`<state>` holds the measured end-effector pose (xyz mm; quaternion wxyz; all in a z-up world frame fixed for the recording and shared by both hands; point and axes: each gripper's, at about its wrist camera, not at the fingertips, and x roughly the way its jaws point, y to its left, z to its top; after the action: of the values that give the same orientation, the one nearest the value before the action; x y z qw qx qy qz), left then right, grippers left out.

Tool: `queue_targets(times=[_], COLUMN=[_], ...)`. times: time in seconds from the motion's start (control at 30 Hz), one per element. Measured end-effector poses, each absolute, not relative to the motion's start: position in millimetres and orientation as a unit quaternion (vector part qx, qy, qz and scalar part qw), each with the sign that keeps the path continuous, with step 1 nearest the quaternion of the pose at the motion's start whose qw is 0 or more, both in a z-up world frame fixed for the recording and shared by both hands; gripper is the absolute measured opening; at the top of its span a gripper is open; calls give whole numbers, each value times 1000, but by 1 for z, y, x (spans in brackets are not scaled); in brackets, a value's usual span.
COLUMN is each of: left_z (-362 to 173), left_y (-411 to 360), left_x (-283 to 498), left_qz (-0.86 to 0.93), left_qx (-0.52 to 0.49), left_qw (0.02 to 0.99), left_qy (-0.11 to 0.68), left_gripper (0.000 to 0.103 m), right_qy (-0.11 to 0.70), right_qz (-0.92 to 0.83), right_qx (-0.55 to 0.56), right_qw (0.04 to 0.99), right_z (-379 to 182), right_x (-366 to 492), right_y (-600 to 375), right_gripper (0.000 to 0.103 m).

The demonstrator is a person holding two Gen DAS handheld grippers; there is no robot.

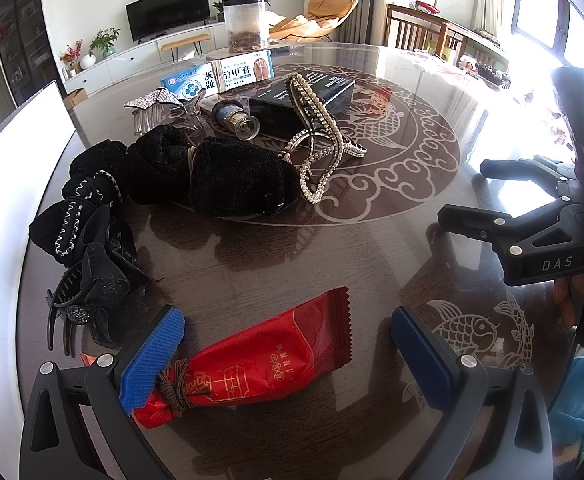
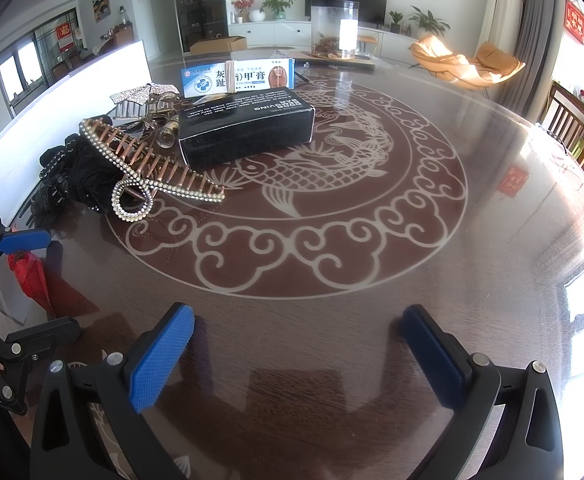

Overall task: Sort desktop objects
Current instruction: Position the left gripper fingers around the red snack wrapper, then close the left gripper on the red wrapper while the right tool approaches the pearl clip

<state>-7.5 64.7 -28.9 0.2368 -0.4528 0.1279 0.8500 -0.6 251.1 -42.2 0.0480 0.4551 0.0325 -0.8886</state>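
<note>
My left gripper is open and low over the table. A red snack packet, its end tied with a brown hair elastic, lies between the fingers, and that end touches the left blue pad. The right pad stands apart from it. My right gripper is open over bare table with nothing between its fingers; it also shows in the left wrist view as the right gripper. Black velvet scrunchies, a pearl hair clip and a black bow claw clip lie beyond.
Further back sit a black box, a blue-white ointment box, a small glass bottle, a rhinestone clip and a clear jar. A white board borders the table's left side. Chairs stand at the far right.
</note>
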Motion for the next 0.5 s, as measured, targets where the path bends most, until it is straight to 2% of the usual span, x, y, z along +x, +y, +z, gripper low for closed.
queue_targets(times=[0.17,0.23,0.3,0.37,0.4,0.43,0.5], left_z=[-29,-27,-23,-21,-21,-21,-21], left_y=[65,64,59,51,47,43,34], left_x=[-8,-7,-7,-10,-12,-15,-20], left_qz=[850,853,862,870,873,876,881], left_qx=[-453,-448,-439,-437,-438,-439,-441], left_qw=[235,234,224,202,191,178,153], left_qy=[130,129,119,108,100,94,80], left_gripper=[103,96,57,32,24,21,19], right_qy=[33,33,33,33,33,33,33], right_qz=[-889,-889,-889,-889,-889,-889,-889], right_qx=[455,455,455,455,455,455,455], right_qw=[48,48,48,48,48,48,48], right_z=[-42,-42,-42,-42,-42,-42,-42], right_x=[-1,0,-1,0,-1,0,-1], right_y=[251,251,251,251,251,251,251], right_gripper=[103,103,103,103,103,103,103])
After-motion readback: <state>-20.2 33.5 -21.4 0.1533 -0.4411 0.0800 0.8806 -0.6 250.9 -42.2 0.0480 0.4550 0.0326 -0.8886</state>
